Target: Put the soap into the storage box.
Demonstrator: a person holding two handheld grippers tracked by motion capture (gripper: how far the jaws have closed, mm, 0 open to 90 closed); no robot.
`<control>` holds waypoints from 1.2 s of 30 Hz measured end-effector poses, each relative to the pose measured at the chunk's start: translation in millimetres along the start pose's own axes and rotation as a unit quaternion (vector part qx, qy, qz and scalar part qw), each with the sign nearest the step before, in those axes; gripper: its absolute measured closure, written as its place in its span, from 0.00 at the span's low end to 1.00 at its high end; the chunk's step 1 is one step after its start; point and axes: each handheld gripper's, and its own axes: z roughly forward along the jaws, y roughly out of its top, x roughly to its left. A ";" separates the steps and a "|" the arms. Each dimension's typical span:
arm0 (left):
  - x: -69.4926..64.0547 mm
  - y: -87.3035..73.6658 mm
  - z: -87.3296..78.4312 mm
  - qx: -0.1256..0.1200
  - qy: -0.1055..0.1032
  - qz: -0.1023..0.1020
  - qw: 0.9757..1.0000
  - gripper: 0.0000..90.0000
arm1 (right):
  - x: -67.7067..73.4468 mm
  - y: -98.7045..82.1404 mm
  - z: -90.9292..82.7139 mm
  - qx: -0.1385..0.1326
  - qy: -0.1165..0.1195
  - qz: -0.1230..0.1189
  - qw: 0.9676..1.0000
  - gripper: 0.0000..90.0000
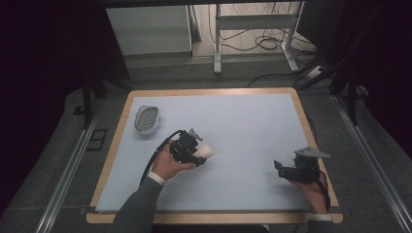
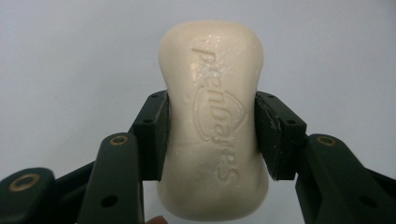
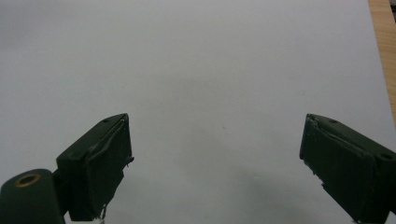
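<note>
A cream bar of soap (image 2: 212,116) with raised lettering sits between the jaws of my left gripper (image 2: 210,135), which is shut on its narrow waist. From above, the soap (image 1: 207,151) pokes out to the right of the left gripper (image 1: 197,154), near the middle of the pale blue table (image 1: 243,126). A white soap dish (image 1: 146,119) with a ribbed floor lies at the table's far left, apart from the left gripper. My right gripper (image 1: 278,168) hovers at the right front of the table. Its jaws (image 3: 215,163) stand wide open with bare table between them.
The table has a wooden rim (image 1: 301,111), whose strip also appears at the top right of the right gripper view (image 3: 383,42). Beyond the far edge stand a white desk frame (image 1: 252,34) and floor cables (image 1: 262,43).
</note>
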 end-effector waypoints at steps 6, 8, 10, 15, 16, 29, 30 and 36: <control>8.0 -1.6 -1.3 0.000 0.003 -0.008 1.000 0.55 | -0.4 -0.5 0.4 0.000 -0.001 0.001 1.000 0.10; 9.2 -1.8 -1.5 0.001 0.004 -0.010 1.000 0.55 | -0.3 -0.5 0.4 0.001 -0.002 0.001 1.000 0.10; 11.6 -2.5 -2.0 0.000 0.006 -0.013 1.000 0.55 | -0.2 -0.5 0.6 0.001 -0.002 0.001 1.000 0.10; 18.2 -4.3 -3.5 0.000 0.008 -0.018 1.000 0.55 | -0.6 -0.8 1.0 0.002 -0.001 0.001 1.000 0.10; 19.5 -4.5 -3.9 0.001 0.009 -0.020 1.000 0.55 | -0.6 -0.9 1.1 0.003 -0.002 0.001 1.000 0.10; 36.4 -7.0 -12.2 -0.003 0.019 -0.036 0.999 0.55 | -1.8 -1.7 1.7 0.004 -0.002 0.002 1.000 0.10; 38.0 -7.2 -12.9 -0.003 0.020 -0.037 0.999 0.55 | -1.8 -1.7 1.7 0.004 -0.002 0.002 1.000 0.10; 48.5 -9.4 -14.8 -0.003 0.026 -0.049 0.998 0.55 | -1.9 -1.9 2.1 0.004 -0.002 0.002 1.000 0.10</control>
